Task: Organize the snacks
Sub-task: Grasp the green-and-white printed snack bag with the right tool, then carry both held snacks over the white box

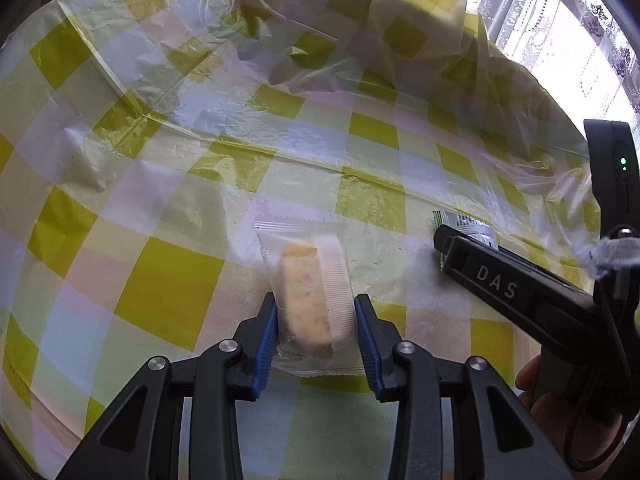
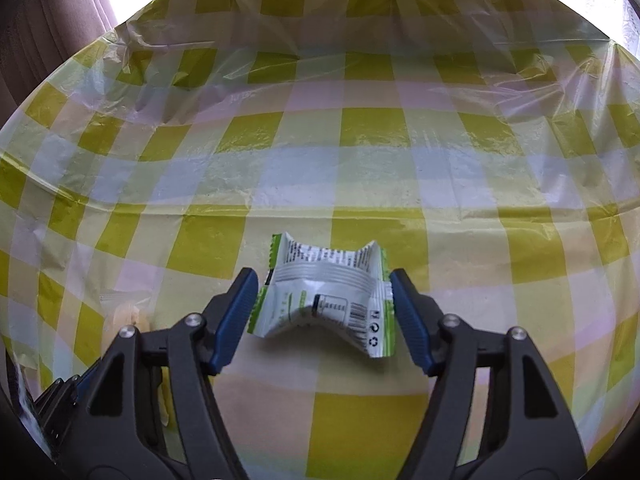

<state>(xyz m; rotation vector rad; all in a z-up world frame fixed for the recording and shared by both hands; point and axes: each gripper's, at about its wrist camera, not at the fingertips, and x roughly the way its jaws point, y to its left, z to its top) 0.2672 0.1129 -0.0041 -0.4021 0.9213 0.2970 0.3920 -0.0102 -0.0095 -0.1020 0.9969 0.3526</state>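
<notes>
In the left wrist view, the left gripper (image 1: 316, 332) has its blue pads (image 1: 266, 344) clamped on a clear-wrapped cake (image 1: 310, 304) that lies on the checked tablecloth (image 1: 168, 280). Only this view shows a hand (image 1: 560, 396) at the right edge, carrying the other gripper from outside. In the right wrist view, the right gripper (image 2: 324, 316) has its jaws around a crumpled white-and-green packet (image 2: 326, 294); they look to touch its edges, but whether they press I cannot tell. Farther back, clear plastic sheeting (image 2: 400, 40) covers the cloth.
</notes>
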